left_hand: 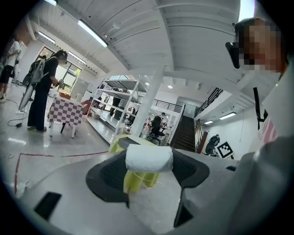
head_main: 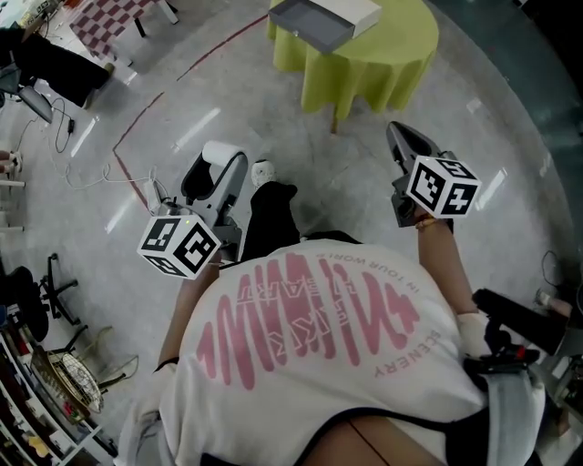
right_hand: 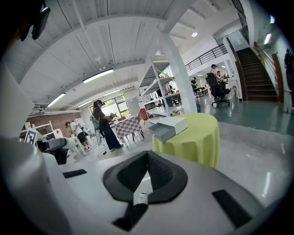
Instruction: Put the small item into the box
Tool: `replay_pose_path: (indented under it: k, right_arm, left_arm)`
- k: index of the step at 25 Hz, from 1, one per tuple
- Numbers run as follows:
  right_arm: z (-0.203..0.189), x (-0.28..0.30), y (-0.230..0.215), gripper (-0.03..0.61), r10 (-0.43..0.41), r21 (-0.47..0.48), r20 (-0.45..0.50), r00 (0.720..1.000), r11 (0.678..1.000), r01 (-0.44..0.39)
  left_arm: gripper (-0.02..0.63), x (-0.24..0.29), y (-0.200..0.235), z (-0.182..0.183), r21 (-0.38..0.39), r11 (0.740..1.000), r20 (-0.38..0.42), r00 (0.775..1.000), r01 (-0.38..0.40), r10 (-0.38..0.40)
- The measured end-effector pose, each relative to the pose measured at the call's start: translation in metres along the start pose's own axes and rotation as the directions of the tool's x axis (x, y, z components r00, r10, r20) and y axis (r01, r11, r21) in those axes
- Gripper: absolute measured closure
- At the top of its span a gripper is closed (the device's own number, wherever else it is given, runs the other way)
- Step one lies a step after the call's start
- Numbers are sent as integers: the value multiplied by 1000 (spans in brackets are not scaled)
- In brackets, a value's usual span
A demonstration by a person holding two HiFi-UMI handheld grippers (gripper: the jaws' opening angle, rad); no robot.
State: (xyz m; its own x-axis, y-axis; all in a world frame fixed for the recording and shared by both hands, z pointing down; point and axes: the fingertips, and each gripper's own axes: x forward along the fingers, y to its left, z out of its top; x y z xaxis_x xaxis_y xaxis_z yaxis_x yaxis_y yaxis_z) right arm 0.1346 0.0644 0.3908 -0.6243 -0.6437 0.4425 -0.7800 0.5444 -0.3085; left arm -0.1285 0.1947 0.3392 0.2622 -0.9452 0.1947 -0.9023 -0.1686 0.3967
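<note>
My left gripper point(left_hand: 149, 161) is shut on a small white roll point(left_hand: 149, 158), held crosswise between its dark pads. In the head view the left gripper point(head_main: 217, 162) hangs over the floor by my left leg, well short of the table. An open grey and white box point(head_main: 323, 20) lies on a round table with a yellow-green cloth point(head_main: 392, 55) ahead. The box point(right_hand: 170, 127) also shows in the right gripper view, on the table point(right_hand: 190, 140). My right gripper point(head_main: 401, 135) is raised at the right, its jaws point(right_hand: 147, 153) shut with nothing between them.
A red line point(head_main: 146, 109) and white cables point(head_main: 100, 173) cross the shiny floor on the left. A checked table point(head_main: 109, 20) stands far left, with a person in black point(left_hand: 43, 92) beside it. Shelving point(left_hand: 117, 108) and an office chair point(head_main: 41, 296) are further off.
</note>
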Motion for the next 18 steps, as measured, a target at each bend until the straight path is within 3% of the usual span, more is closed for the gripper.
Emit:
replay_pose_path:
  k: [9,18]
  right_arm:
    - [1,41,-10,572,-19,-5,-23,1000,1000,19]
    - [33,70,0,572,-65,-11,-23,998,998,65]
  left_arm:
    - [311,50,30,11,0,999,9,999,37,-37]
    - [311,79,64,45,-21,997,0,997,78,-78]
